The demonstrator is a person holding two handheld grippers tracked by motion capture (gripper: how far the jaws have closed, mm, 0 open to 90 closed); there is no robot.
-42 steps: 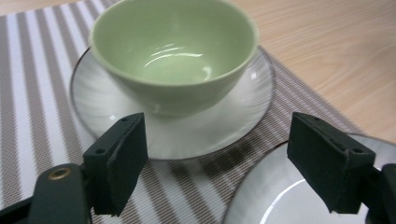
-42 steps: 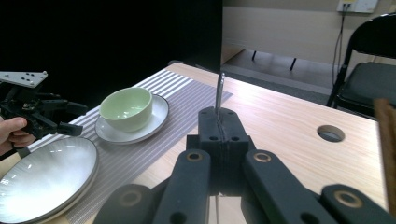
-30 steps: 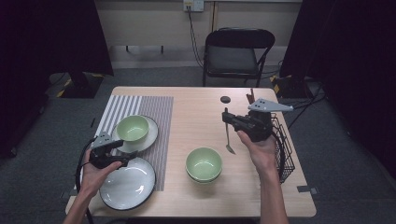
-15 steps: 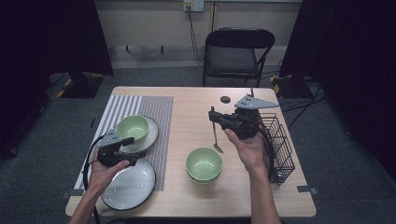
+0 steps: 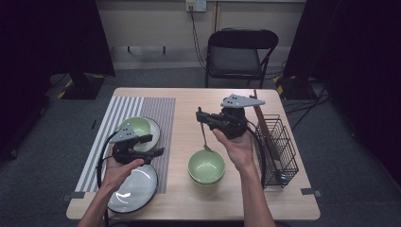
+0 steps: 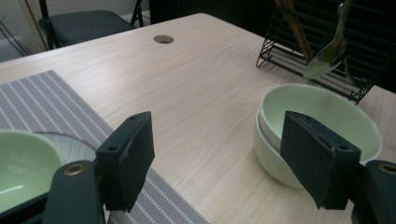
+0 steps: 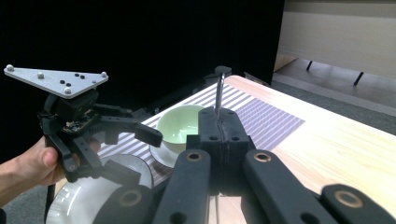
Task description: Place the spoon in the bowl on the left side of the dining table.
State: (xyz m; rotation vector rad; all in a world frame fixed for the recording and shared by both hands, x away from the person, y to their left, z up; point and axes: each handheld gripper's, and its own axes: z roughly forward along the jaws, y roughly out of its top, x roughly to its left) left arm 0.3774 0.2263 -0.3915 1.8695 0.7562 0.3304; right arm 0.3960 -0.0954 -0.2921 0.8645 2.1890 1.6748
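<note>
The right gripper [image 5: 200, 119] is seen clamped shut on the handle of a spoon [image 5: 204, 137], which hangs bowl-down from the jaws. Compared with the earlier high views, this gripper has been carried leftward across the table [image 5: 189, 101], away from the wire rack [image 5: 280, 151] and toward the stacked green bowls [image 5: 206, 166]; the spoon's tip is now placed just above the far rim of the upper bowl, where previously it hung well to the right of the stack. The transfer is therefore judged to be near its end, with only the lowering and release of the spoon into the bowl left.

In the right gripper view, the closed jaws are shown with the spoon handle [image 7: 219, 91] rising from between them.

The left gripper [image 5: 156, 145] is held above the striped mat [image 5: 156, 106], between the green bowl on a small plate [image 5: 139, 128] and the large white plate [image 5: 137, 189]. Its jaws stand apart with nothing between them, as shown in the left gripper view [image 6: 224, 158], where the stacked bowls [image 6: 317, 121] and the spoon's bowl [image 6: 327, 58] appear beyond. It has been lifted slightly and moved up the mat since the earlier views.
</note>
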